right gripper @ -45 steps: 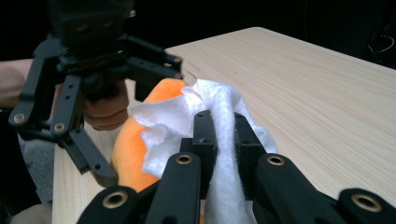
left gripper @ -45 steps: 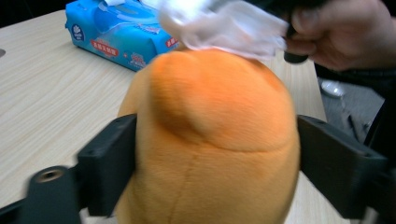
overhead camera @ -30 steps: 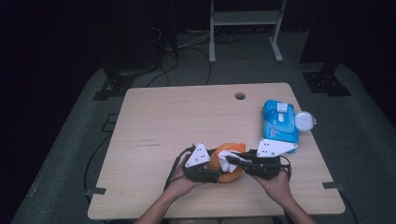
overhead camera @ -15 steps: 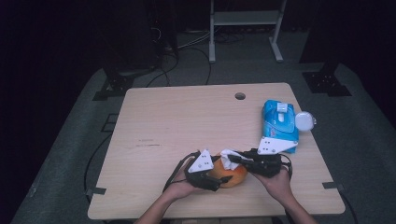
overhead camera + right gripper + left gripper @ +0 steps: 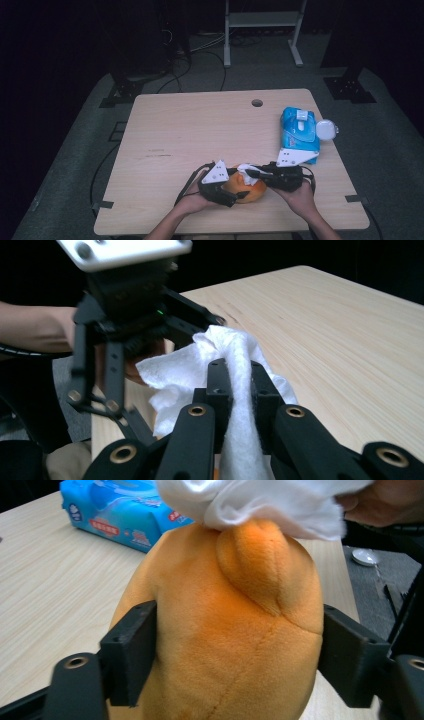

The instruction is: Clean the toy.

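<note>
An orange plush toy (image 5: pixel 248 190) (image 5: pixel 225 630) stands near the table's front edge. My left gripper (image 5: pixel 231 196) (image 5: pixel 235 650) holds it from the left. Both jaws press into its sides, and they have just been opening a little with the toy still between them. My right gripper (image 5: pixel 251 174) (image 5: pixel 239 371) comes in from the right and is shut on a white wipe (image 5: pixel 244 168) (image 5: pixel 175 375). The wipe (image 5: pixel 260 500) lies bunched against the top of the toy. In the right gripper view the left gripper's body (image 5: pixel 125 305) stands close behind the wipe.
A blue pack of wipes (image 5: pixel 299 128) (image 5: pixel 120 510) lies at the right side of the wooden table (image 5: pixel 190 130), with a small round white lid (image 5: pixel 327 129) beside it. A cable hole (image 5: pixel 257 103) is near the far edge. A metal stand (image 5: pixel 260 20) is on the floor beyond.
The toy and both grippers have shifted slightly lower, toward the table's near edge. The wipe stays on top of the toy, and the left jaws stand a bit wider.
</note>
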A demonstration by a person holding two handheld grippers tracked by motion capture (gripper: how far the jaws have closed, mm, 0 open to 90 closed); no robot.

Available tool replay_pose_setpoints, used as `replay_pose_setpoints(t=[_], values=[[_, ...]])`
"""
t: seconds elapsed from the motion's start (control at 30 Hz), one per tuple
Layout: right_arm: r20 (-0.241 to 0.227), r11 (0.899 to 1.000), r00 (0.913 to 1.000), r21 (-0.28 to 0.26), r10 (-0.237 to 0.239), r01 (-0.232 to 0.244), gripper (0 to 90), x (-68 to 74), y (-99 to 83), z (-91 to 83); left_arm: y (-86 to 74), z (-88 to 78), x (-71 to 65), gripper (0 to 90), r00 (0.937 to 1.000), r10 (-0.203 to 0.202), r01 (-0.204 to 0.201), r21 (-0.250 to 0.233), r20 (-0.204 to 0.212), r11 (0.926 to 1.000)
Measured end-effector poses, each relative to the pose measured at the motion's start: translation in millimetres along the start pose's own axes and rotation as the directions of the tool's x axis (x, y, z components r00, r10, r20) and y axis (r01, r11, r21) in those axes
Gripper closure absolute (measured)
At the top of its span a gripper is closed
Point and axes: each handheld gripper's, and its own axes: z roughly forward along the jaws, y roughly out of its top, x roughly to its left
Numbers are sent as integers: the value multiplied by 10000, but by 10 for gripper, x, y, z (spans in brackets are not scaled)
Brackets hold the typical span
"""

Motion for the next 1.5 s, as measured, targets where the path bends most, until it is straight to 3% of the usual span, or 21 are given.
replay_pose_setpoints(t=[0.1,0.17,0.33,0.43,0.53,0.63,0.77,0.83,0.93,1.1,1.23,1.5], values=[[-52,9994,9996,209,-272,273,824,32,32,54,-5,1,-36,290,9997,248,-248,46,-26,9997],[-45,9997,9999,197,-114,115,824,-21,15,48,-5,-6,-33,299,9997,259,-259,56,-11,9996],[526,9959,9955,395,790,-811,824,-287,-132,-43,-11,11,-38,300,9992,402,-402,-18,17,9992],[546,9921,9918,425,1155,-1179,824,-375,-191,-101,-12,13,-35,297,9992,399,-398,-35,36,9992],[445,9940,9939,378,1012,-1029,824,-307,-157,-90,-12,19,-44,293,9989,457,-457,-23,35,9990],[-284,9963,9959,101,855,-852,824,-181,-79,-28,-4,42,-71,292,9981,607,-607,14,37,9982],[-509,9985,9978,357,426,-408,824,-57,-14,85,5,48,-108,293,9956,933,-933,162,26,9955],[-386,9983,9983,406,440,-425,824,-95,-21,83,3,38,-93,296,9966,821,-821,138,48,9965],[12,9958,9965,382,832,-832,824,-210,-79,30,0,13,-53,298,9978,666,-667,134,71,9977],[557,9880,9868,206,1519,-1533,824,-413,-206,-109,-48,-90,102,298,9999,-10,10,-28,171,10000],[564,9828,9813,47,1839,-1844,823,-477,-258,-152,-80,-124,160,297,9994,-248,250,-92,259,9996],[635,9815,9795,21,1911,-1916,823,-507,-272,-169,-95,-153,191,297,9986,-474,477,-104,237,9988]])
